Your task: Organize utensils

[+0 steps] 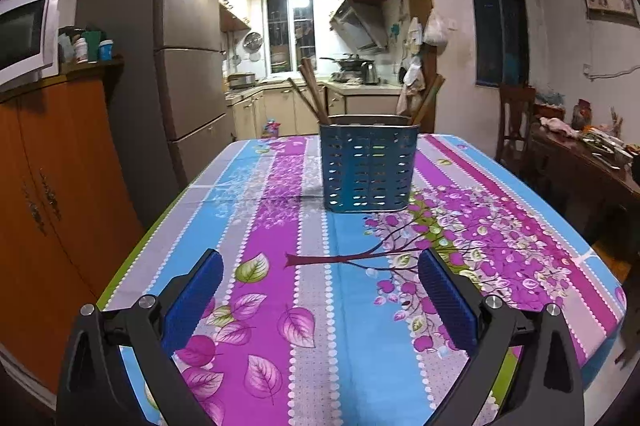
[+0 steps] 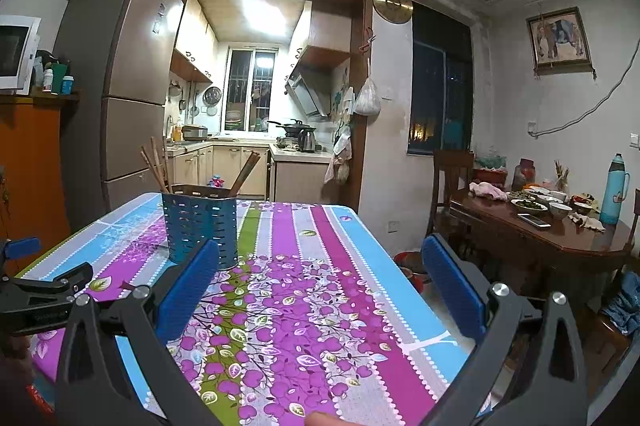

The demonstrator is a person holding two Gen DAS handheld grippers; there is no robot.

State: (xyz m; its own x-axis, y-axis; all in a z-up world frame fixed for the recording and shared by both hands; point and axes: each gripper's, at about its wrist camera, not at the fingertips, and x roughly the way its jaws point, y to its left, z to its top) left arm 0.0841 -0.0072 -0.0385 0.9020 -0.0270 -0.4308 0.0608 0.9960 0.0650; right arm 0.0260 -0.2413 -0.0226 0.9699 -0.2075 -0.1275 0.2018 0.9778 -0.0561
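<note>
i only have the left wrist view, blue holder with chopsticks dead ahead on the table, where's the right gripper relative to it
Observer: The right gripper sits to the right of the blue holder; in its view the holder is up and left, partly behind its left pad.
Operator: is it holding anything
Observer: No. Its jaws are wide open, with only the flowered tablecloth between them.
Operator: can it see my gripper
Observer: Yes, the left gripper shows at the far left edge of the right wrist view, low over the table's near corner.
Operator: anything to my right i can't see well
Observer: A wooden dining table with bowls, a phone and a teal flask.
</note>
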